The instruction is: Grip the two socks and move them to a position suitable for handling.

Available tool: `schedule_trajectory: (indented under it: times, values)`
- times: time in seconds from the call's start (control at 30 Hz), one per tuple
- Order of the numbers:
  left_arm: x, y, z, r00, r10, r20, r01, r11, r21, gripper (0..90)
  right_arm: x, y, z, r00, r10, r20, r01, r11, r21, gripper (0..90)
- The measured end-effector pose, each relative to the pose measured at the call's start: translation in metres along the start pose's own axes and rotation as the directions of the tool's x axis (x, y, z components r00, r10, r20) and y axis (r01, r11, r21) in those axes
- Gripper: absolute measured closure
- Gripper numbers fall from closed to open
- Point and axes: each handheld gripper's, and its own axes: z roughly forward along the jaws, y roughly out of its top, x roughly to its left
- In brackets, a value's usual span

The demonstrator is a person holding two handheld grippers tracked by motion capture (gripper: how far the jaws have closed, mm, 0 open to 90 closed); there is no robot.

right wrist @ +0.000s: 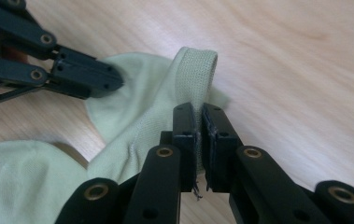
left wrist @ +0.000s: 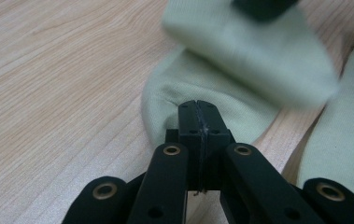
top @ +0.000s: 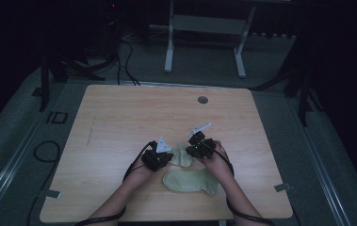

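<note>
Your left gripper (left wrist: 198, 109) is clamped on the toe of the sock (left wrist: 240, 79), your right gripper (right wrist: 199, 114) on its cuff, above the tabletop (top: 119, 122). Keep both fingers tight and lay it squarely over the second sock (top: 190, 181) nearer you.

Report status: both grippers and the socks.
Left gripper shut on held sock. Right gripper shut on its cuff. Second sock flat, untouched. Table unobstructed.

- A lab or test room, dimly lit.
- The light wooden counter (top: 119, 117) stands alone on grey carpet (top: 16, 136).
- Black cables (top: 124, 61) trail over the floor behind the counter.
- A white metal desk frame (top: 204, 28) stands farther behind it.
</note>
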Motion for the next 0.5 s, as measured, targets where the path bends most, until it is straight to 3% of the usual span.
schedule_trajectory:
  times: [0.23,0.5]
  values:
    - [-0.002,0.003,0.0,0.9992,0.038,-0.011,-0.037,0.999,0.024,89.3,-0.023,-0.008,-0.024,0.9984,0.044,0.036,-0.043,0.998,-0.036,84.1]
    - [-0.002,0.004,0.0,0.9987,0.051,-0.01,-0.05,0.9983,0.03,89.3,-0.048,-0.028,-0.026,0.9928,0.093,0.076,-0.093,0.996,-0.004,84.0]
